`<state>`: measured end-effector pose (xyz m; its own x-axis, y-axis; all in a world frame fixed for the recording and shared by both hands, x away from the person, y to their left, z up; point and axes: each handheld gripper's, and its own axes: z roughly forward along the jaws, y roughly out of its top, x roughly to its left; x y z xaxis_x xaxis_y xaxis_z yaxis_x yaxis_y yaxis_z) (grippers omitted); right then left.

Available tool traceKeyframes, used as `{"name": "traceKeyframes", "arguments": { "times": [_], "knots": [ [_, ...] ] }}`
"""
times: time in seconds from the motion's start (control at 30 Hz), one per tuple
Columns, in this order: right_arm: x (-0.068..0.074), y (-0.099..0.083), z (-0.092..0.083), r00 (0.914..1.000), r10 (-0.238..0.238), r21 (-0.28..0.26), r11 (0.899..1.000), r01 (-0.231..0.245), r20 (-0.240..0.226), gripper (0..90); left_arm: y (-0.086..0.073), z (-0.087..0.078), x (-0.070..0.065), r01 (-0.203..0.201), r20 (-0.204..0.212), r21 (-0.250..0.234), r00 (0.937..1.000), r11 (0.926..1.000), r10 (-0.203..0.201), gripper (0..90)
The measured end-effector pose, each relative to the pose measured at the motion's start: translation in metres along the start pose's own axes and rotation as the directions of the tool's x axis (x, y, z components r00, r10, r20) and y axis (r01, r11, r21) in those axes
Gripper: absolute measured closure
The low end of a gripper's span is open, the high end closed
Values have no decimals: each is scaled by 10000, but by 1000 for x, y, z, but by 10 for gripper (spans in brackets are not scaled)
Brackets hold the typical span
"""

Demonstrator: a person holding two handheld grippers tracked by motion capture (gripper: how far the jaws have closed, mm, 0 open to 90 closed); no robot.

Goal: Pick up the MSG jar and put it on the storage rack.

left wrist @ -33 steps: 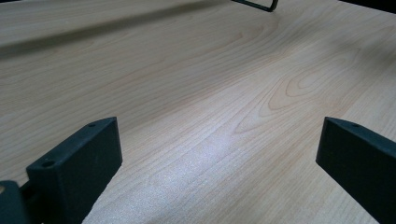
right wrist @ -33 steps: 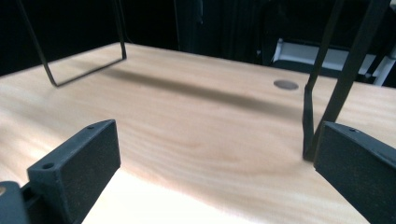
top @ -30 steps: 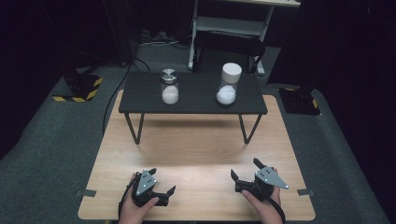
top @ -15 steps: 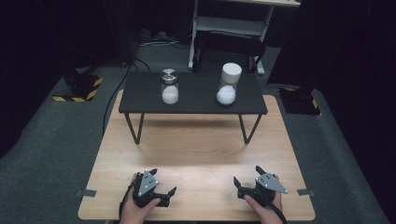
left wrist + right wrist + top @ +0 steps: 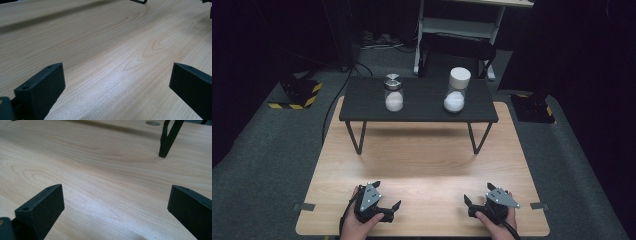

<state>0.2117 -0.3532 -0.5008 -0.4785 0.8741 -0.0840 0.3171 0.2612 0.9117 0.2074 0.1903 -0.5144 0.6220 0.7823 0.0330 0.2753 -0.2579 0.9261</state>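
So both grippers sit low in the frame on the light wooden table, each held in a hand coming in from the bottom edge. The left gripper is at lower left of the high view, the right gripper at lower right, well apart from each other. Jaws on both are spread wide with nothing between them; in the left gripper view and the right gripper view you just get bare wood grain between the two black jaws. Each one has that grey three-cornered plate on top. Up in the middle of the high view there's a small black bench standing on the wooden table on thin metal legs, and one of those legs pokes into the upper right of the right gripper view. On the bench are two clear jars with white powder in the bottom: the metal-lidded jar toward the left, and the white-capped jar toward the right, both upright and apart from each other.
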Motion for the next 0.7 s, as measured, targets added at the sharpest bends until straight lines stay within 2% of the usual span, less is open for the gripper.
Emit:
{"name": "traceKeyframes", "arguments": {
  "times": [0.2,0.4,0.6,0.7],
  "knots": [
    [-4,-1,-1,9996,195,-8,9998,-195,-183,6,1,0,0,-39,15,33,10000,10000,39,6],
    [-6,0,0,9994,98,39,9999,-96,-336,6,2,1,-1,-69,-20,100,10000,9999,70,6],
    [-6,1,0,9993,76,69,9999,-73,-374,6,6,3,-7,-406,-143,339,9991,9986,411,6],
    [-6,0,0,9992,81,36,10000,-80,-384,6,7,4,-7,-390,-147,407,9991,9984,396,7]
  ]
}}
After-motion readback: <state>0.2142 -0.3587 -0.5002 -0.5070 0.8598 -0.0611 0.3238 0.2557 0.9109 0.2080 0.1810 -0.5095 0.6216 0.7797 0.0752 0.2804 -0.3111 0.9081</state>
